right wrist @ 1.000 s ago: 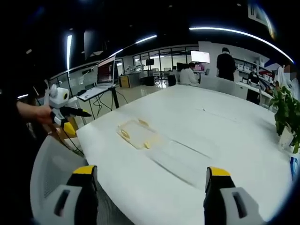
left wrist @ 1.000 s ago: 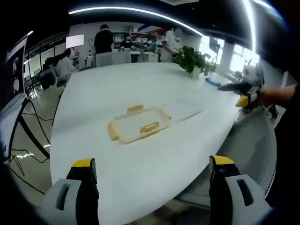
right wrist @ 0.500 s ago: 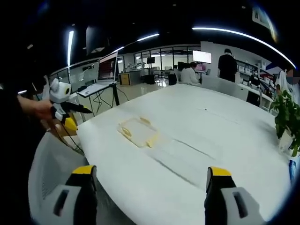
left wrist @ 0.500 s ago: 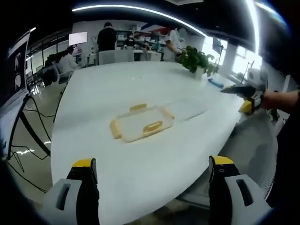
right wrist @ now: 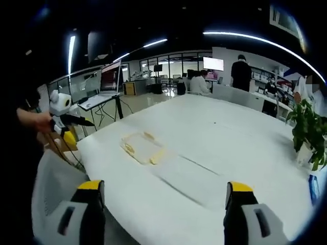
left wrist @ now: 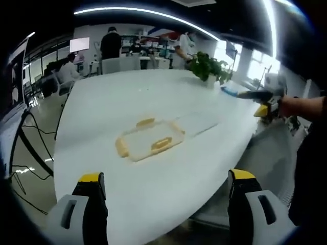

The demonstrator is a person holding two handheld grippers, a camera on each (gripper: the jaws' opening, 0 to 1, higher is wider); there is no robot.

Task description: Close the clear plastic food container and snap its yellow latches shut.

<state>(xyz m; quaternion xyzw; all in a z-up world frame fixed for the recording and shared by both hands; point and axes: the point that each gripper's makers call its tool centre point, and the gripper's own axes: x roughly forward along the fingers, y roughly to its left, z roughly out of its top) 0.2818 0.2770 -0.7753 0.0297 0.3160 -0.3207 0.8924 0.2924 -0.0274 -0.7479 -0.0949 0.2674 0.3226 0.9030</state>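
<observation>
A clear plastic container (left wrist: 148,140) with yellow latches on its sides lies flat on the white table (left wrist: 127,97). A clear flat lid (left wrist: 196,123) rests on the table touching its right end. My left gripper (left wrist: 166,175) hangs open off the table's near edge, well short of the container. A hand holds my right gripper (left wrist: 263,99) out past the table's right side. In the right gripper view the container (right wrist: 142,148) and lid (right wrist: 186,176) lie ahead of my open right gripper (right wrist: 164,185). There the left gripper (right wrist: 69,118) appears at the far left, in a hand.
A potted plant (left wrist: 207,65) and a blue object (left wrist: 230,91) stand near the table's far right edge. A white mesh chair (left wrist: 271,153) sits by the table under the right gripper. A laptop on a stand (right wrist: 110,81) is beyond the table. People work at far desks.
Both views have shifted slightly with the hands. The container and lid lie where they were, and both grippers stay open off the table.
</observation>
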